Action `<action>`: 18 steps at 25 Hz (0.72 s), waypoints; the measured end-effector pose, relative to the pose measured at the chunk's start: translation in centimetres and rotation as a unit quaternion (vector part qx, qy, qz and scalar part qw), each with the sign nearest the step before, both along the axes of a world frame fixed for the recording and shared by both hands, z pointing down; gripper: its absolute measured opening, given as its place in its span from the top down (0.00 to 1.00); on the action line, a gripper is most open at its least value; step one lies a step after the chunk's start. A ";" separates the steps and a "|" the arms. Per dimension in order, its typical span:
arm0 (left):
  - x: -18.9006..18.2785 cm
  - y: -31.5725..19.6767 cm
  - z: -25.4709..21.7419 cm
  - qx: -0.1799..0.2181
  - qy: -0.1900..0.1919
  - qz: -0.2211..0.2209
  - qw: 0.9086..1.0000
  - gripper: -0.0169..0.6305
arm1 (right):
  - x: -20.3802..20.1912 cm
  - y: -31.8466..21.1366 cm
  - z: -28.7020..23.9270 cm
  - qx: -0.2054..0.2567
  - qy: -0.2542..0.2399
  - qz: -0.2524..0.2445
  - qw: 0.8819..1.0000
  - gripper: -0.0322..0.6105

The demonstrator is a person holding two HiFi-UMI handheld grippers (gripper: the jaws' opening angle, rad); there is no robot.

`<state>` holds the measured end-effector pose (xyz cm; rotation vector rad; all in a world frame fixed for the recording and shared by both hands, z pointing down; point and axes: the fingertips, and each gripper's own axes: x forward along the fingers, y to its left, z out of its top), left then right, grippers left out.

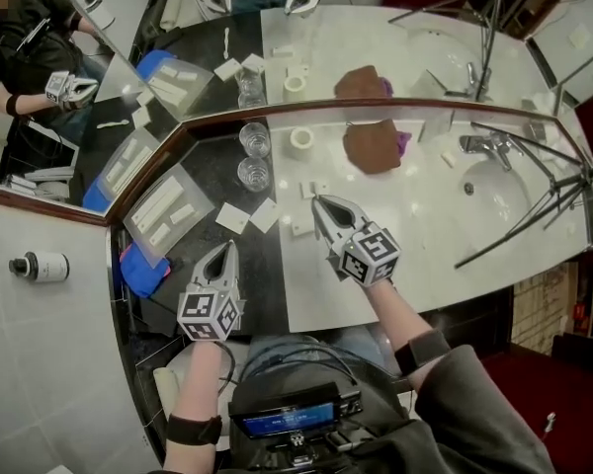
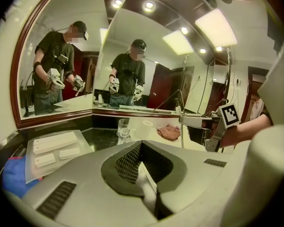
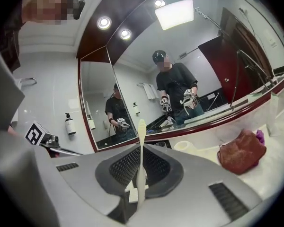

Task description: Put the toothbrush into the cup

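**A:** Where is the toothbrush (image 3: pixel 141 155) now?

**B:** In your right gripper (image 1: pixel 319 203). Its jaws are clamped on the lower handle. The brush stands upright, crosswise to the line the jaws point along, with the bristle head on top and the handle end hanging below.

**A:** And the cup?

**B:** 2 clear glass cups stand on the dark strip of counter by the mirror. The nearer glass cup (image 1: pixel 254 174) is the likely target. In the head view it sits ahead of your right fingertips and off to their left, well apart from them. The move is a carry forward and leftward.

**A:** Does the brush need turning?

**B:** Probably not. Its long axis already runs vertical with the handle end down, so it should drop in once you bring it over the rim. You would need the handle end clear above the lip before lowering.

**A:** What about my other hand?

**B:** Your left gripper (image 1: pixel 227 248) has its jaws pressed together on nothing. It points toward the same glass from the near side, about as close as the right, and should keep out of the way.
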<state>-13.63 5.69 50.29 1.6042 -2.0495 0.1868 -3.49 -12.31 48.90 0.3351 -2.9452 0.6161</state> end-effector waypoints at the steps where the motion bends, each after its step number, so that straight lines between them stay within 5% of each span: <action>1: -0.3 -0.7 -0.1 0.001 -0.002 0.002 1.000 0.97 | -0.8 -0.6 -0.2 0.004 -0.005 -0.001 1.000 0.90; 18: -5.7 -10.1 3.5 0.019 -0.010 0.002 1.000 0.97 | -13.2 -8.9 -2.5 0.058 -0.118 -0.018 0.991 0.90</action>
